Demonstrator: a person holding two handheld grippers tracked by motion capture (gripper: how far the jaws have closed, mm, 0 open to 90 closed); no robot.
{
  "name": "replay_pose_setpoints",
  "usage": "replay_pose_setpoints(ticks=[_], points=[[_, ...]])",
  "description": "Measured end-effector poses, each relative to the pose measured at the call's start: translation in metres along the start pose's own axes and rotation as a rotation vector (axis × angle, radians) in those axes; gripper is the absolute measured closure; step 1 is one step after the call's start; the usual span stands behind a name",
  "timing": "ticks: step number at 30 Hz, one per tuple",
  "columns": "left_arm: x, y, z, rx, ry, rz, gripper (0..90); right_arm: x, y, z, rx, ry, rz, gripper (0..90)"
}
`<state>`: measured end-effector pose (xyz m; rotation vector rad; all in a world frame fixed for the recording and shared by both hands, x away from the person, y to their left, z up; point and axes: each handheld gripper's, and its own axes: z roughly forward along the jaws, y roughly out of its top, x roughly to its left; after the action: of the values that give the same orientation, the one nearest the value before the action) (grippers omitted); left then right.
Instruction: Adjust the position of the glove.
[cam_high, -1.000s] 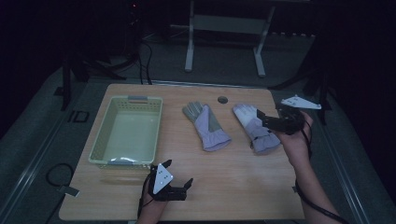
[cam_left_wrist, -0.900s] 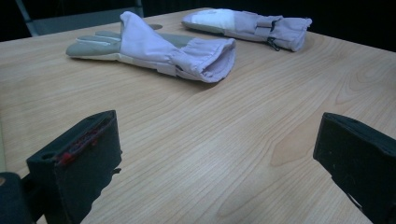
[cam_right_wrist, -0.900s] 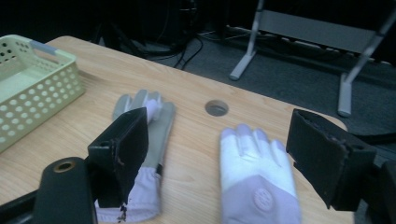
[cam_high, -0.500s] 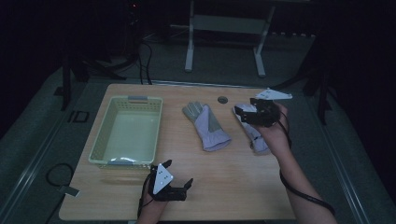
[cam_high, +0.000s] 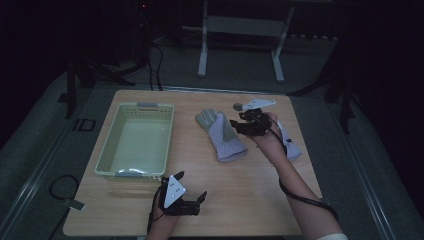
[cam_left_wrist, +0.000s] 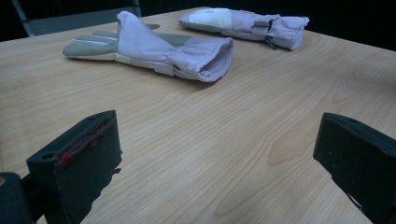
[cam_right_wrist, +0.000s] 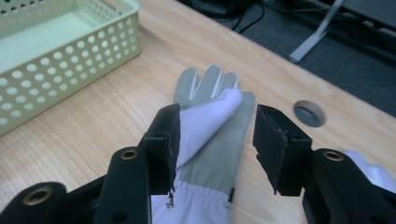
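— Spanning most of the high view, a pale wooden table (cam_high: 250, 200) carries a light green perforated basket (cam_high: 136, 142) at its left and two lavender-and-grey work gloves to the right of it. Which glove is being worked?

— The near glove (cam_high: 222, 135), lying flat at mid-table, fingers pointing away from the person, cuff open toward them. The second glove (cam_high: 290, 147) lies just beyond the person's right hand, largely hidden by it in the high view; the left gripper view shows it flat, apart from the first.

— And the claws?

— The right gripper (cam_right_wrist: 215, 144) hangs over the near glove with its jaws about half open; they have just been closing. In the right gripper view a raised lavender fold sits between them, against the left pad, with the right pad clear of the cloth, so no grip yet. The left gripper (cam_high: 185, 192) rests low at the table's near edge, jaws spread wide on nothing but bare wood.

— How should the glove handle?

— Judging by its folds, it is light, soft and limp: it will drape and swing, not hold a shape. That raised fold or the thicker cuff looks the surest hold; a thin layer could slip out. A small round grommet hole (cam_right_wrist: 308, 113) sits in the table just past the fingertips.
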<state>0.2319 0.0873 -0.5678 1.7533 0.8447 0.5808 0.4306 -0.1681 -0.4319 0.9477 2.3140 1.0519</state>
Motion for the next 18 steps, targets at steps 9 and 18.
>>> replay_pose_setpoints(ticks=[9, 18], points=[[0.000, 0.000, 0.000, -0.001, -0.002, 0.002, 0.7, -0.006, -0.022, 0.041, 0.094, 0.062, -0.011, 59.0], [0.000, 0.000, 0.000, -0.001, 0.000, 0.002, 0.7, -0.010, -0.035, 0.069, 0.165, 0.054, 0.000, 52.9]])
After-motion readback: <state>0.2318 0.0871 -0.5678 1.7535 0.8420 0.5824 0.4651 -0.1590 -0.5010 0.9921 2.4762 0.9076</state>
